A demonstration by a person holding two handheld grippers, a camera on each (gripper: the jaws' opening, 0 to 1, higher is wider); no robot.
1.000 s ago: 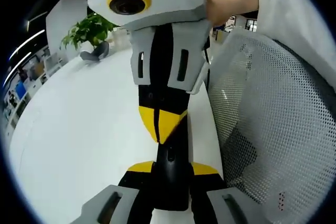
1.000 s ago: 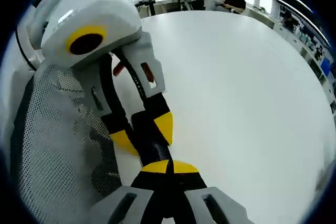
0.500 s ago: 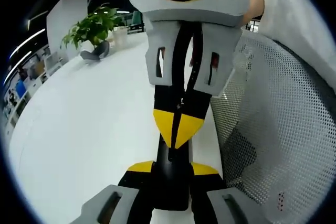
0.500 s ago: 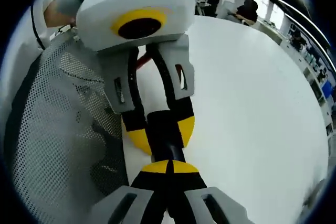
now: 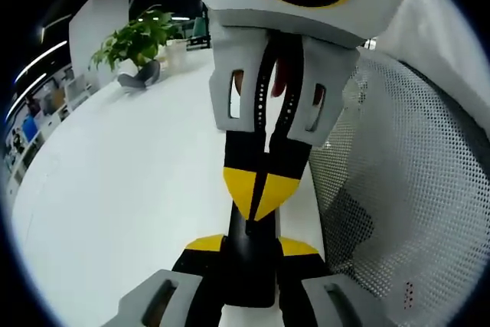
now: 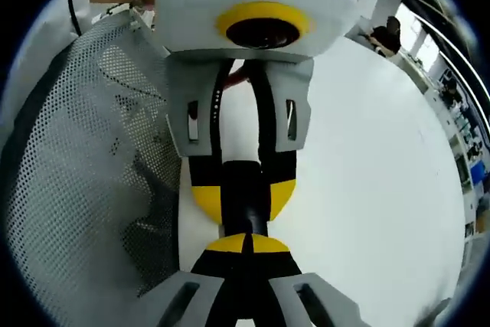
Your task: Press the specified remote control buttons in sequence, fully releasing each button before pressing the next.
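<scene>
Our left gripper (image 5: 251, 246) has its yellow-tipped fingers (image 5: 205, 244) clamped on the sides of the black remote (image 5: 249, 266), which stands out lengthwise between them, held above the white desk (image 5: 115, 189). Our right gripper (image 5: 260, 193) comes in from the far end with its fingers pressed together into one yellow point, and that point sits on the remote's upper face. It seems to touch, though we cannot see which button lies beneath it. In the right gripper view the same closed tip (image 6: 245, 244) meets the remote (image 6: 245, 208) just below the left gripper (image 6: 243, 198).

We judge the risks as follows: the closed tip is broad, so it may land on two buttons together. A hard push could tilt or slide the remote in its side grip. A lift that is too small would leave the button half pressed before the next one.

We count one remote, two grippers, one mesh chair (image 5: 398, 212) beside the desk and one plant (image 5: 130, 40) at its far edge
</scene>
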